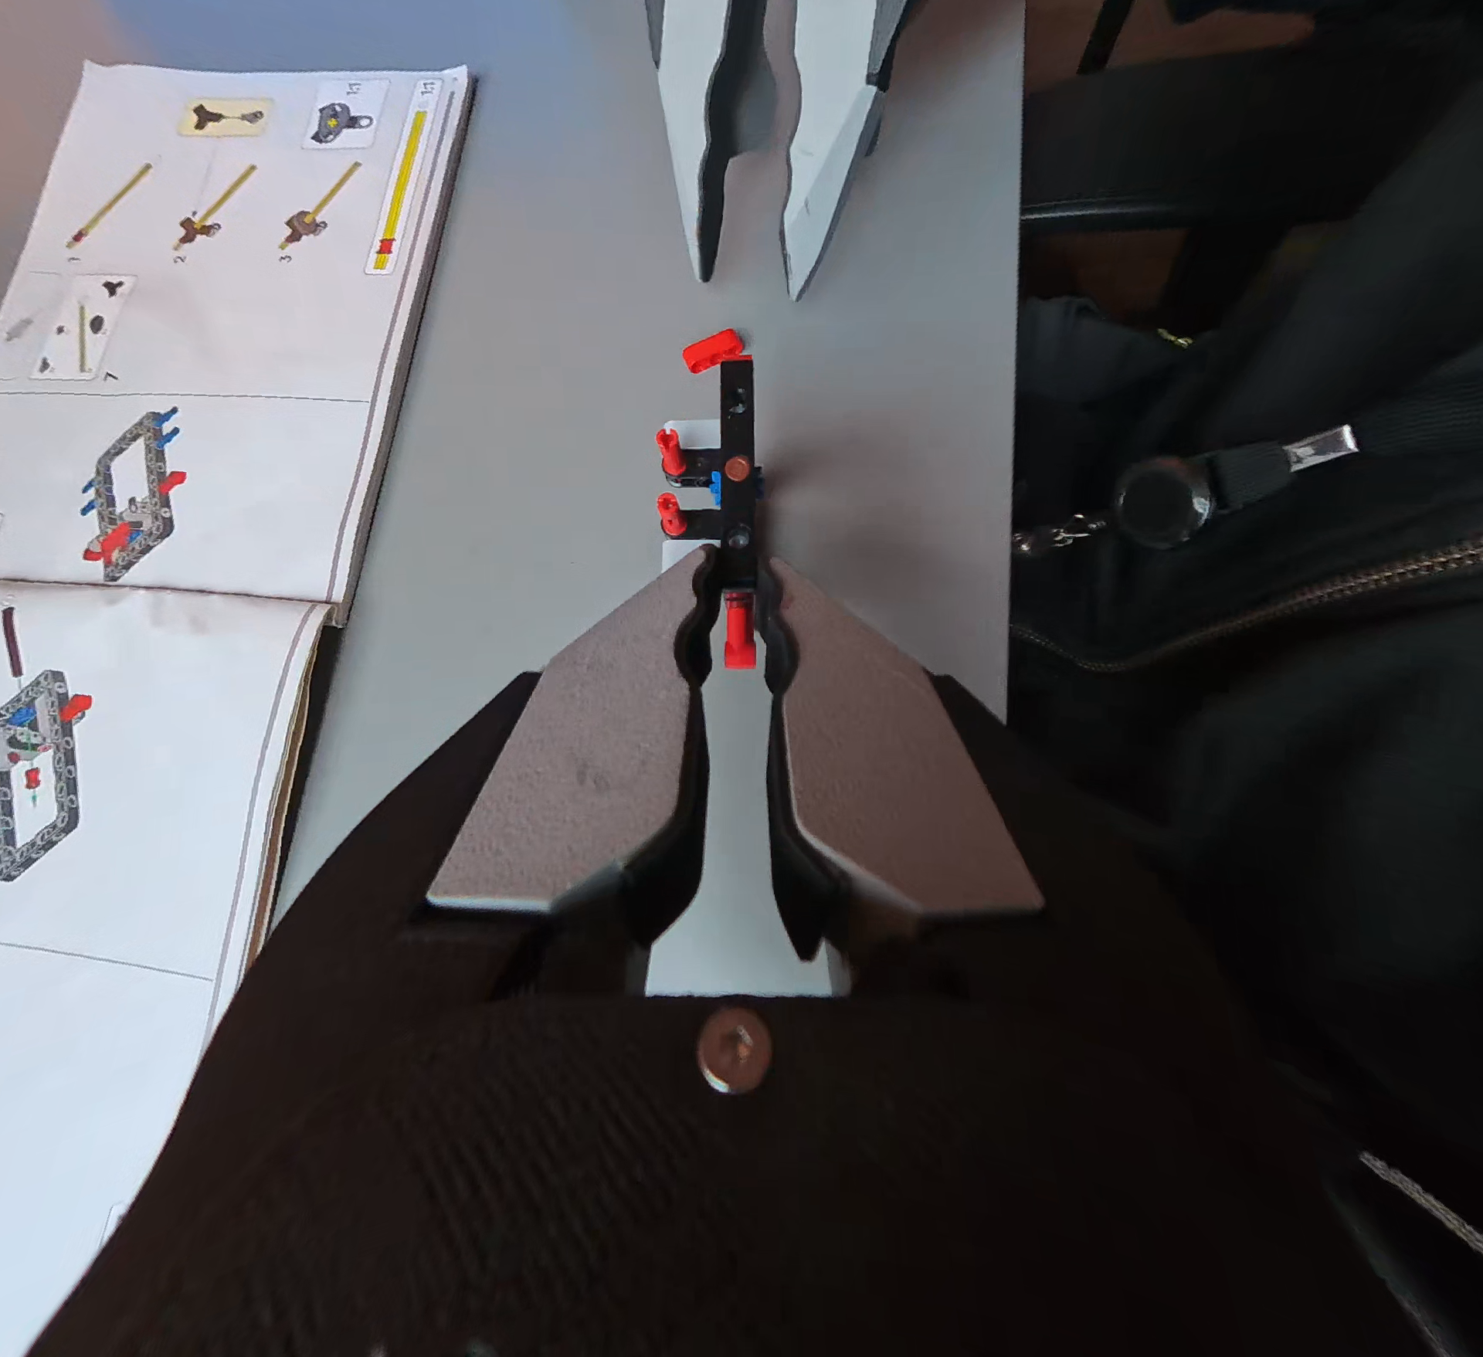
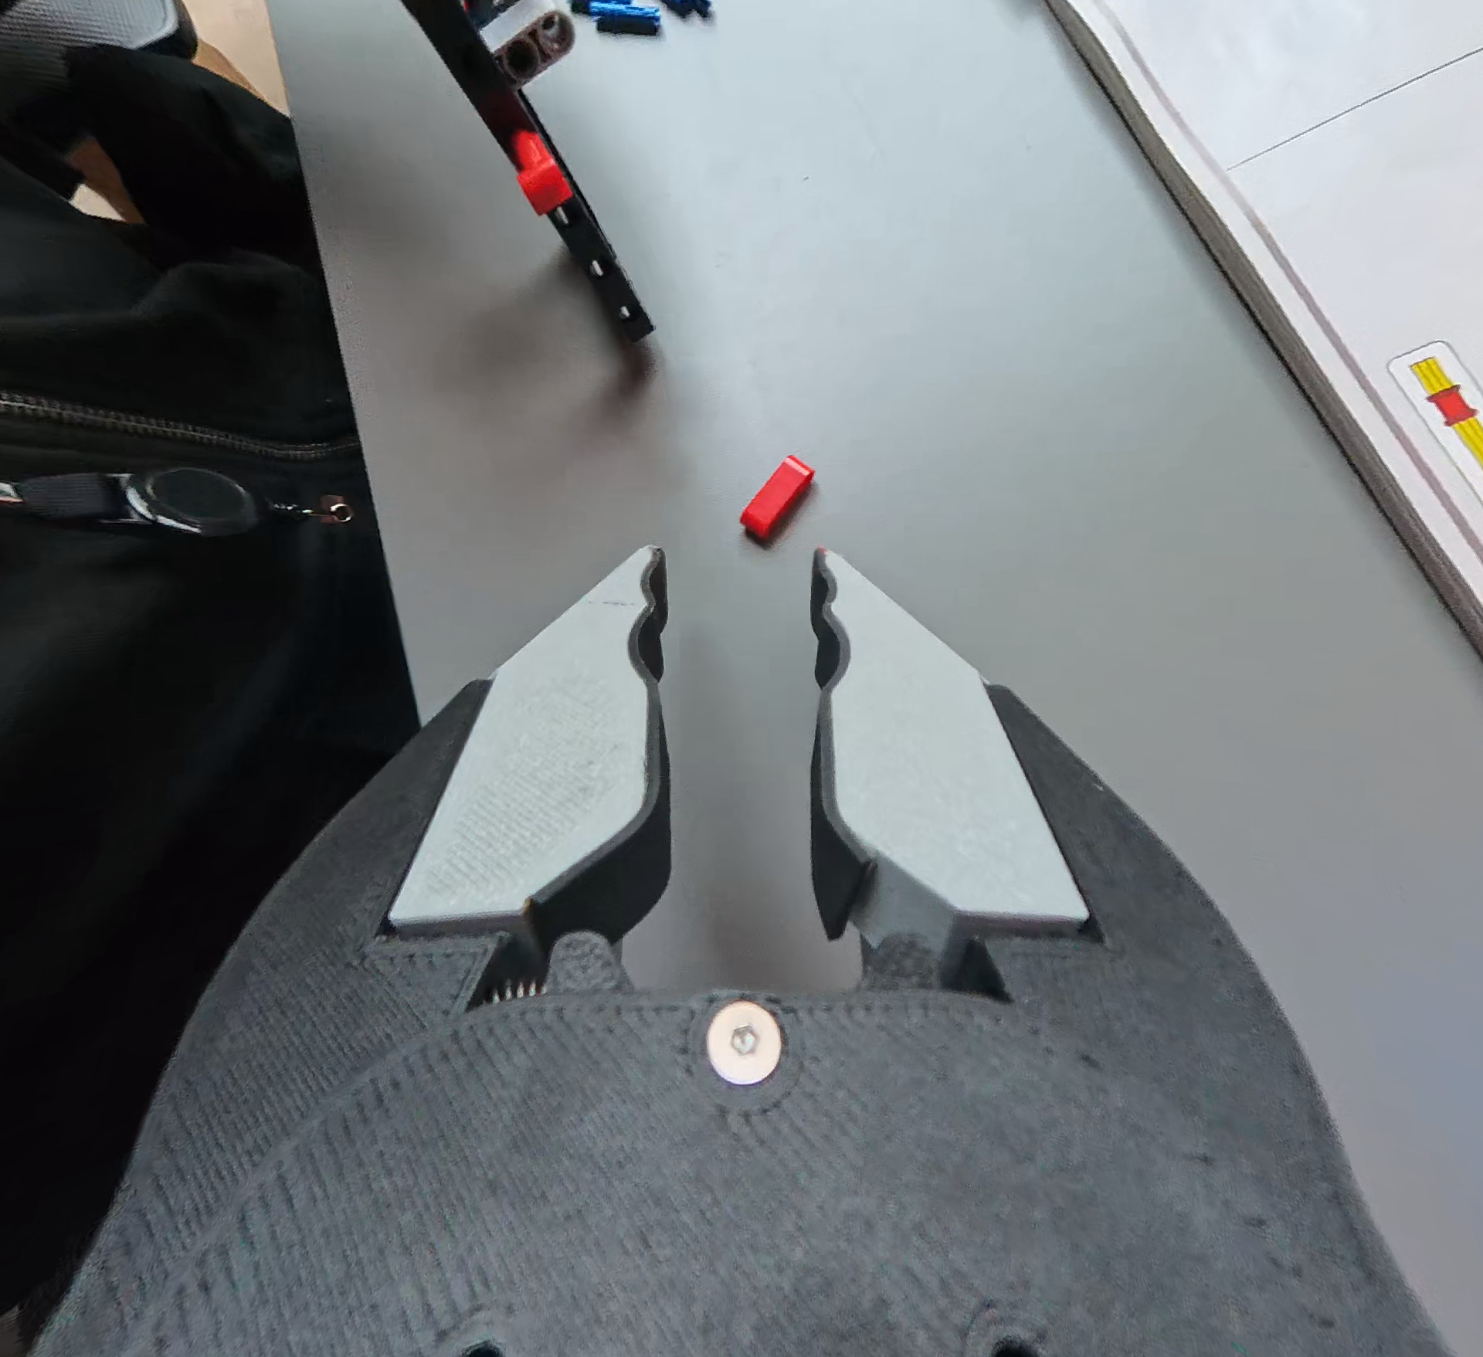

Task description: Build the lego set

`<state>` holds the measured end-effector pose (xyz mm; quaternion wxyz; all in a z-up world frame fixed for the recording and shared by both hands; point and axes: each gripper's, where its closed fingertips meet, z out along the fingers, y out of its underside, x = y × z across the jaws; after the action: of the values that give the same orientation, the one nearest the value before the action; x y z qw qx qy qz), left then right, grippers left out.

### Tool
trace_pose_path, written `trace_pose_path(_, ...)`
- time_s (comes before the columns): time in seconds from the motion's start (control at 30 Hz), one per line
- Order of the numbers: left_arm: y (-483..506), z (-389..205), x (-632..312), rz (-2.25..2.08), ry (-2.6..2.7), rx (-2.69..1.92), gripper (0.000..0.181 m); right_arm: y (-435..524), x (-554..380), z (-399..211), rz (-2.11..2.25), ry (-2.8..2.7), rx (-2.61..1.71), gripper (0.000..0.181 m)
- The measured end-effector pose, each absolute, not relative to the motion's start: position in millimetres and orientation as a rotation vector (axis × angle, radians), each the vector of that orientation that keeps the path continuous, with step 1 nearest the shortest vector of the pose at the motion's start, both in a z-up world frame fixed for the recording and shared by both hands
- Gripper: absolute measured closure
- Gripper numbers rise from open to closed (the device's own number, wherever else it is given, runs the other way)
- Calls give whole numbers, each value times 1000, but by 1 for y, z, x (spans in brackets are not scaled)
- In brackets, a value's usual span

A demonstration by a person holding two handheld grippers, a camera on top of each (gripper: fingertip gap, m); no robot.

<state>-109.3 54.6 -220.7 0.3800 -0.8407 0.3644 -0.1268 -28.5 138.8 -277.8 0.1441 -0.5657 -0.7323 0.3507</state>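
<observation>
Grey table (image 2: 963, 275) with open instruction booklet (image 1: 241, 355); left gripper (image 1: 734, 572) pinching black frame (image 1: 737, 468), right gripper (image 2: 738, 556) spread.

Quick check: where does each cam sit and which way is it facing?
Left wrist view: on the left gripper, looking along its fingers, shut on the black beam assembly with red pins; right gripper opposite.
Right wrist view: on the open right gripper, facing the small red brick.
Shared: grey table, brick, assembly, open instruction booklet.

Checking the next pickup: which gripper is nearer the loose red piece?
Right. The right gripper is open just short of the red piece; the left gripper holds the black assembly beyond it.
</observation>
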Motion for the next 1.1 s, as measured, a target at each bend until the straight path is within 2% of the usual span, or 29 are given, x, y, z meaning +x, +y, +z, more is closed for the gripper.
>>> trace_pose_path(0.17, 58, -221, -108, -354, 979, -2158, 175, 142, -33, -275, 1090, -2080, -1661, 148)
trace_pose_path(0.33, 63, -222, -106, -369, 1019, -2195, 175, 144, -37, -285, 986, -2125, -1685, 155)
trace_pose_path(0.57, 69, -221, -100, -401, 1012, -2166, 175, 140, -47, -292, 898, -2123, -1726, 155)
trace_pose_path(0.63, 70, -221, -98, -427, 995, -2164, 173, 140, -49, -294, 856, -2138, -1706, 175)
trace_pose_path(0.73, 70, -221, -96, -448, 990, -2154, 170, 138, -49, -293, 827, -2170, -1663, 176)
trace_pose_path(0.9, 71, -221, -95, -479, 978, -2151, 163, 138, -60, -268, 995, -2083, -1594, 176)
trace_pose_path(1.1, 75, -226, -98, -453, 983, -2165, 166, 132, -65, -249, 1123, -2058, -1507, 176)
